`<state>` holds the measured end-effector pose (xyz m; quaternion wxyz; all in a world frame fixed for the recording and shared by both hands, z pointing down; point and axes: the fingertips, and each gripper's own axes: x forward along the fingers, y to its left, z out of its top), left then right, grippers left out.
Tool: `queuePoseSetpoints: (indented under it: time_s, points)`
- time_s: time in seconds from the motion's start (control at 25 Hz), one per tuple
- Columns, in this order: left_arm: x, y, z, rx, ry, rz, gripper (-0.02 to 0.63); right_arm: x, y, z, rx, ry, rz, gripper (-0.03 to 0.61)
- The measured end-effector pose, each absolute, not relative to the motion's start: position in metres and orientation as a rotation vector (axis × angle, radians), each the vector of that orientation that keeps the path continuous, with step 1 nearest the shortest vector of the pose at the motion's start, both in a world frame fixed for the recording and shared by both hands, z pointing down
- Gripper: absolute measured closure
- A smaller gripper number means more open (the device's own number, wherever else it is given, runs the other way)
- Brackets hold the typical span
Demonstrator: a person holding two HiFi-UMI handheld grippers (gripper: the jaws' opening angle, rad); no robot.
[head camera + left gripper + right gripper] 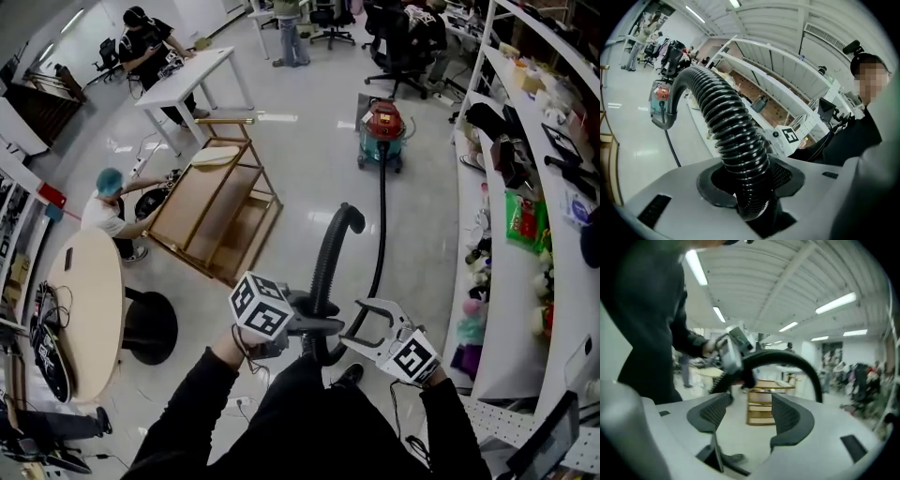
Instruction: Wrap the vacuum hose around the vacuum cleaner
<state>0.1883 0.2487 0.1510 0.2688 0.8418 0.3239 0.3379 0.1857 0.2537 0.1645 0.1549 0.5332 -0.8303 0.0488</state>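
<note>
At your feet, your left gripper [314, 326] was clamped on the ribbed vacuum hose [330, 248], which arched up ahead of you. Your right gripper [361, 323] stood wide and empty just beside it. Across the floor sat the vacuum cleaner [382, 131], well apart from you, with the hose trailing to it. That step called for walking the slack over, taking a second hold further along, and laying loops without kinks. No brand or label could be read; only square patterns showed, as on the left cube [261, 307].

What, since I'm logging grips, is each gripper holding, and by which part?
Left gripper clamps the vacuum hose on its ribbed length, below the curved end; right gripper holds nothing.
</note>
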Motion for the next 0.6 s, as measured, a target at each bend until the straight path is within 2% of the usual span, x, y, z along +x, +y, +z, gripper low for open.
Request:
queuePoseSetpoints:
  time_s: [0.16,0.36,0.4,0.48,0.6]
  points:
    - [0.217,0.222,0.126,2.255,0.915,0.816,0.439,0.135,0.261,0.194,1.277,-2.607,0.516,0.27]
    - [0.264,0.177,0.096,2.089,0.924,0.626,0.439,0.112,0.203,0.227,1.265,-2.447,0.501,0.275]
    - [0.273,0.163,0.092,2.032,0.91,0.587,0.437,0.118,0.188,0.221,1.31,-2.45,0.507,0.312]
    - [0.289,0.133,0.088,1.912,0.869,0.523,0.437,0.134,0.159,0.208,1.387,-2.471,0.532,0.425]
    - [0.306,0.09,0.081,1.779,0.842,0.435,0.437,0.149,0.125,0.198,1.438,-2.483,0.594,0.428]
